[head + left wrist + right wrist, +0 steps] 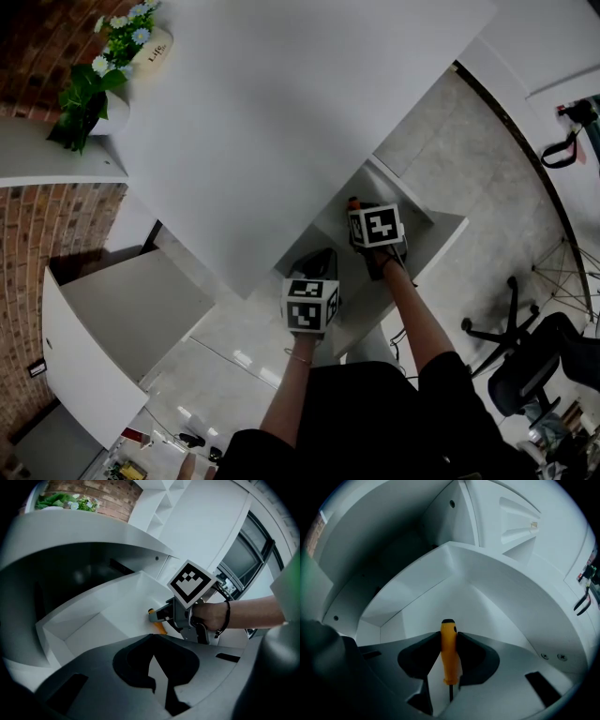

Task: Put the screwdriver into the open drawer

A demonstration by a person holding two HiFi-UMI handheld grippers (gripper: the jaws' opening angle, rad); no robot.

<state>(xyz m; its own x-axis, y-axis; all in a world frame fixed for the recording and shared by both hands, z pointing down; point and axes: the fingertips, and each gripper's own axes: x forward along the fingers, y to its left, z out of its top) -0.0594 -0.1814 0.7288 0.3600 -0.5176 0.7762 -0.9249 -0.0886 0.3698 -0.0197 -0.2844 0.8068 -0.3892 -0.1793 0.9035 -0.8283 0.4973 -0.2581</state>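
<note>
Right gripper view shows our right gripper (pixel 448 641) clamped on the orange screwdriver (pixel 448 656) by its handle, low inside the open white drawer (pixel 501 602), probably so release means only a short drop. Our left gripper (pixel 152 651), jaws together and empty, hovers alongside, leaving the drawer clear.

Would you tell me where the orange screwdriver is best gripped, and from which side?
Grip the screwdriver by its orange handle, pads on its two sides, coming in from the shaft end. The handle is thick and straight, while the metal shaft is thin and would likely slip. The right gripper holds it this way now, over the drawer.
</note>
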